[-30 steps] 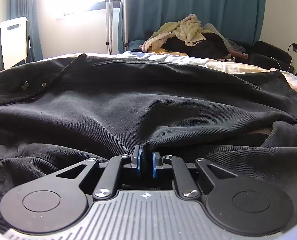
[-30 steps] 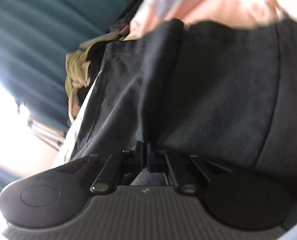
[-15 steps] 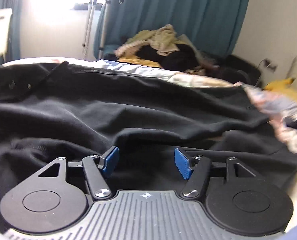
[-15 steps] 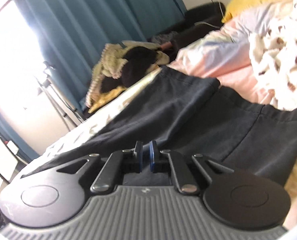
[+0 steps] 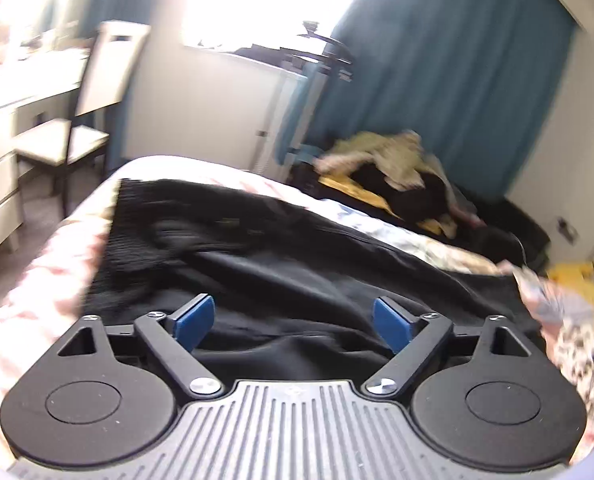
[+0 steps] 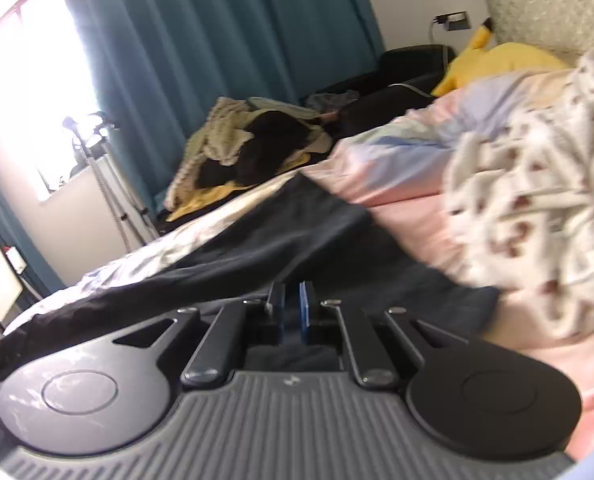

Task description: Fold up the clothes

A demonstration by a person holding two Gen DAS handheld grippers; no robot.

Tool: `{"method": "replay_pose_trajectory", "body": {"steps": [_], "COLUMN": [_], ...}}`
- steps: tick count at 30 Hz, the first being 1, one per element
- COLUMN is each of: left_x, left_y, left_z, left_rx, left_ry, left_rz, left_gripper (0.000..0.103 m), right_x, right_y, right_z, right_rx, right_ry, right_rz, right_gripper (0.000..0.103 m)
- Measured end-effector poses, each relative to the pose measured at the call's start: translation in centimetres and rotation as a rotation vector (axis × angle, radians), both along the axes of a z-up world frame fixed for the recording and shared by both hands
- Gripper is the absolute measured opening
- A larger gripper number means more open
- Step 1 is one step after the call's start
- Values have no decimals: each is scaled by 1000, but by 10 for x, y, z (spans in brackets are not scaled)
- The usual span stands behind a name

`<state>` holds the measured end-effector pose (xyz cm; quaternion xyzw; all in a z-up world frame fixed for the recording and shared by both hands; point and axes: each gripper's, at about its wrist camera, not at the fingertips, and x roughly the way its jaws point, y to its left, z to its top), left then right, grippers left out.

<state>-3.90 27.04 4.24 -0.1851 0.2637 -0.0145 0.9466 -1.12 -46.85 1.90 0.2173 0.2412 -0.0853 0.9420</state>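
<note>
- Left wrist view: the left gripper point(image 5: 293, 318) has its blue fingers point(image 5: 193, 320) spread wide apart with nothing between them. The black garment point(image 5: 281, 268) lies across the bed point(image 5: 37, 280), just ahead of and below the fingers, reaching away to the far side.
- To do the next grasp well from here, I would judge it best to bring the fingers down over one clear edge or fold ridge, take a single layer, and close only once cloth sits between both pads.
- Hard to read in this view: the picture is motion-blurred, so the garment's hems, seams and left end smear together. Its near edge is cut off by the gripper body.
- Right wrist view: the right gripper point(image 6: 292, 312) has its fingers drawn nearly together, a thin slit left between the pads. Dark cloth lies directly ahead of and under the tips, but I cannot tell whether any is pinched.
- The black garment point(image 6: 297, 232) stretches forward and to the left of these fingers, with a patterned blanket point(image 6: 537, 208) to their right.
- If cloth is held, keep it low and pull evenly so the fold lands flat.
- Hidden here: the cloth beneath the gripper body and the garment's left end.
</note>
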Motion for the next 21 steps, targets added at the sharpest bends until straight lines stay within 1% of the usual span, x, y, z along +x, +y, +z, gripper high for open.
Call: {"method": "replay_pose_trajectory", "body": {"steps": [2, 3, 4, 5, 6, 8, 9, 10, 11, 13, 15, 17, 19, 21], "left_x": [-19, -27, -34, -40, -46, -56, -59, -62, -63, -62, -54, -41, -25, -12], "left_y": [33, 47, 61, 74, 85, 107, 116, 123, 127, 130, 125, 115, 106, 99], "left_z": [-9, -19, -30, -43, -56, -84, -96, -107, -115, -124, -124, -129, -135, -142], "left_rx": [-71, -117, -169, -222, -270, -386, -462, -536, -593, -662, -686, -722, -707, -697], "left_ry": [27, 56, 88, 117, 139, 181, 197, 200, 189, 162, 125, 107, 141, 200], "left_rz": [79, 121, 157, 184, 202, 232, 240, 248, 252, 257, 244, 217, 219, 226], "left_gripper": [91, 91, 91, 91, 91, 91, 90, 90, 90, 90, 90, 90, 89, 88], "right_x": [-13, -20, -27, -34, -41, -52, -55, -57, -57, -58, -54, -50, -40, -31], "right_y": [-20, -32, -43, -54, -66, -87, -96, -103, -107, -114, -117, -118, -115, -112], "right_z": [-3, -7, -10, -15, -21, -36, -44, -52, -60, -75, -89, -102, -113, -121], "right_rx": [-2, 11, 31, 60, 100, 204, 259, 307, 334, 386, 429, 498, 531, 538], "right_ry": [26, 32, 34, 31, 24, 8, 8, 9, 13, 23, 29, 7, -1, 14], "right_rz": [-12, -25, -42, -65, -97, -142, -155, -169, -180, -202, -224, -251, -264, -293], "right_gripper": [18, 30, 52, 65, 87, 88, 88, 88, 88, 88, 88, 88, 88, 88]}}
